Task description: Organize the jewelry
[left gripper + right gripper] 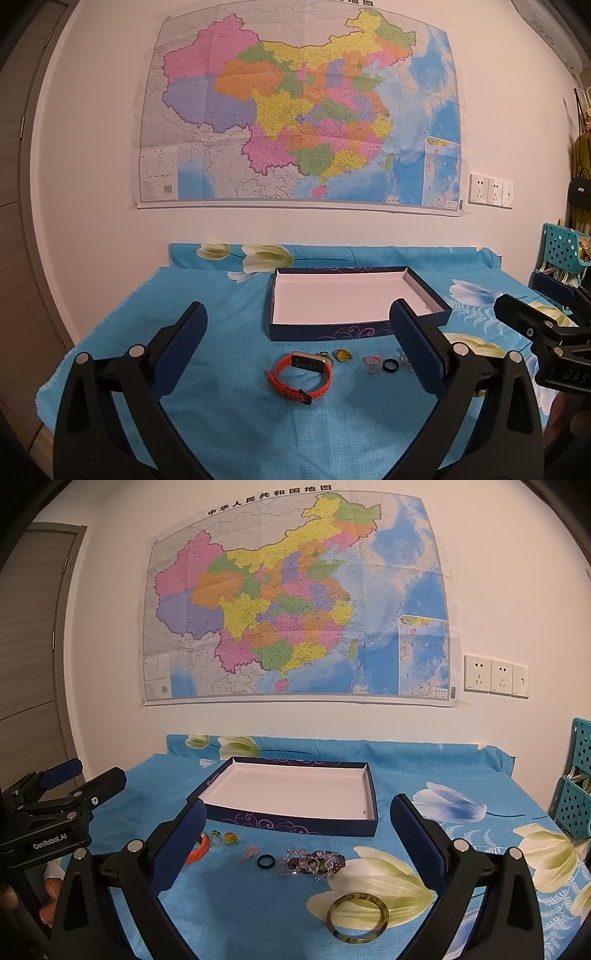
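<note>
Both tools hang above the near edge of the bench, which is draped in a blue flowered cloth [258, 915]; the left tool [299, 350] stands wide open with nothing between its jaws, and the right tool [295, 842] is likewise wide open and empty.

The jewelry lies in a loose row in front of the open navy box [291, 821], whose white floor is bare; none of it is inside yet. From the left: an orange fitness band [300, 380], a small greenish ring [215, 836] and a yellow-green ring [231, 837] just beside it, a pink trinket [250, 853], a dark ring [266, 861], a heap of beaded bracelets [314, 862], and nearest the right tool a mottled olive bangle [357, 917] lying flat.

The bangle looks rigid, smooth and probably brittle; it likely wants a pinch across one side of its rim, gently. The band seems soft and springy, best taken at the strap beside the screen. The beads will sag and may slip, so a grip through the bunched middle suits them. The rings are tiny and low on the cloth, the hardest to pinch cleanly.
</note>
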Tool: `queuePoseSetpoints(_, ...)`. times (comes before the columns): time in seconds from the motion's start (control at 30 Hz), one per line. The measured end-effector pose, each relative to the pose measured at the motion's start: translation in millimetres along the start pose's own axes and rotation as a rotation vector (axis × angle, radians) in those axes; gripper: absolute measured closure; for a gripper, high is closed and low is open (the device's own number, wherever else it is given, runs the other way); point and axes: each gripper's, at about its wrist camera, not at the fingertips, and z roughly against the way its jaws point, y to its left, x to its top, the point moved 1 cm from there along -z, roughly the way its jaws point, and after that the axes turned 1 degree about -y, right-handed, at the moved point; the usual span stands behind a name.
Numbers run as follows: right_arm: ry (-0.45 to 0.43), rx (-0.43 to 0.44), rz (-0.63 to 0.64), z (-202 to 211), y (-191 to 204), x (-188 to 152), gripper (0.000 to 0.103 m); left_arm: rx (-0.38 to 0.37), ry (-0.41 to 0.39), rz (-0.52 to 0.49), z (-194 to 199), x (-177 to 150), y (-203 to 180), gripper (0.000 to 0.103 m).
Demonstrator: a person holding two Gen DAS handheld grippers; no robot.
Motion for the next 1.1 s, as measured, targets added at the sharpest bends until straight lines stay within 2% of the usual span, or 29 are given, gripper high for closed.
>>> queuePoseSetpoints(1.1,0.010,0.003,-0.005,-3.2,0.5,-1.4,0.006,-0.001,0.000,0.002,0.0,0.3,-0.4,0.006)
